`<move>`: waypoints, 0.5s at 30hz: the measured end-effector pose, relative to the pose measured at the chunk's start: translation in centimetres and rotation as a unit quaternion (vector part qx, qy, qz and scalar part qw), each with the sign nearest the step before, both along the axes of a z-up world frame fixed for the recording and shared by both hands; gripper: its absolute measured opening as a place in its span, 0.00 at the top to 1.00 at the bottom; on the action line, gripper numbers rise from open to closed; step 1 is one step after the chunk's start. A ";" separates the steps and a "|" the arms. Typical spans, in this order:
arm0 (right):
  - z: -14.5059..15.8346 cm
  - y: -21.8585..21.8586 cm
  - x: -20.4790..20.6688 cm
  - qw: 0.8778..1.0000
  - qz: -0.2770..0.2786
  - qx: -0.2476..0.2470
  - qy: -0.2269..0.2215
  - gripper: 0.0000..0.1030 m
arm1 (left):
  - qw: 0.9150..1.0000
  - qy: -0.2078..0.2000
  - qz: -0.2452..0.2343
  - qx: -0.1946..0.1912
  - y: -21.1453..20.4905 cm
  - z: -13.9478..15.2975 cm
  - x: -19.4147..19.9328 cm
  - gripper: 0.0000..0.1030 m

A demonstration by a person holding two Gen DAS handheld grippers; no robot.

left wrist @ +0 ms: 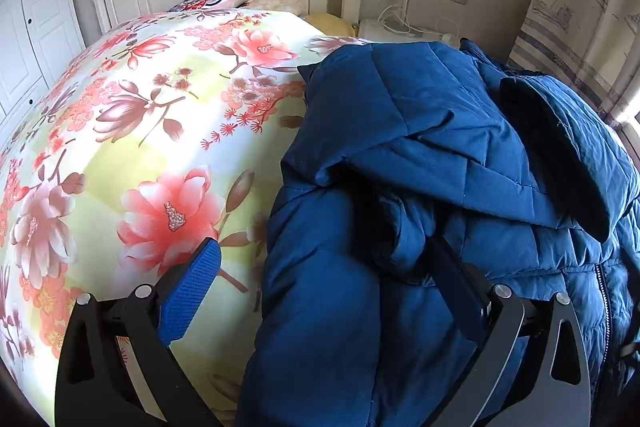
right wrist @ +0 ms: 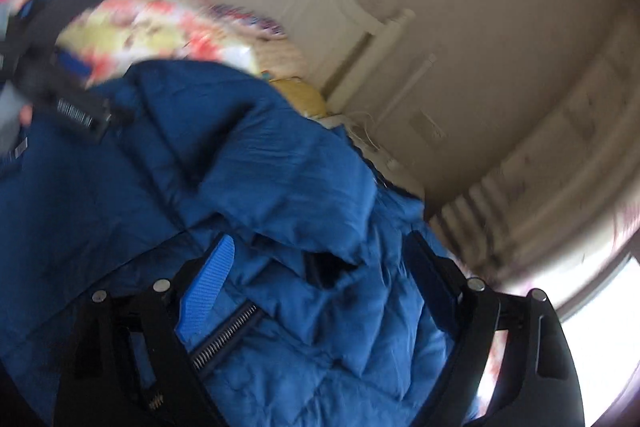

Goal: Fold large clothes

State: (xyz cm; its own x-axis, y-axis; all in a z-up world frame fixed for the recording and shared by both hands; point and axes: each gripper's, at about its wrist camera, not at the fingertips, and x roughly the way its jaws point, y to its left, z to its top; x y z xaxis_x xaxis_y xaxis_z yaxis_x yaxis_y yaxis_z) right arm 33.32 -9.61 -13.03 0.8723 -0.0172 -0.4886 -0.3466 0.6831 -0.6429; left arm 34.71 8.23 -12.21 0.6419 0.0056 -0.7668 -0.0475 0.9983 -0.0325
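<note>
Both wide-spread claws (left wrist: 324, 255) (right wrist: 324, 247) straddle the blue padded jacket (left wrist: 420, 155) (right wrist: 240, 179).

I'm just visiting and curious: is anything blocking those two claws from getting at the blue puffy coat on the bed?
Nothing visible is in the way. The left claw hangs open directly over the blue coat, with only the floral bedspread beside it. The right claw is open too, with coat fabric already between its fingers.

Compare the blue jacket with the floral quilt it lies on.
The blue jacket is plain, quilted and crumpled in folds; the floral quilt is printed with pink flowers on pale yellow and lies smooth. The jacket covers only one side of the quilt. Both are soft padded fabric.
</note>
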 end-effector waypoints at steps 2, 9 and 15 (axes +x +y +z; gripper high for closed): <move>-0.9 1.7 0.9 0.999 0.021 -0.031 0.005 0.17 | 1.000 0.001 0.000 -0.005 0.1 0.0 0.0 0.04; 2.1 0.4 3.2 0.993 0.047 0.092 0.062 0.81 | 1.000 0.001 0.000 -0.012 0.3 0.0 0.0 0.04; 6.5 -17.6 2.5 0.829 -0.094 0.548 0.051 0.85 | 1.000 0.001 0.000 -0.014 0.4 -0.1 0.0 0.04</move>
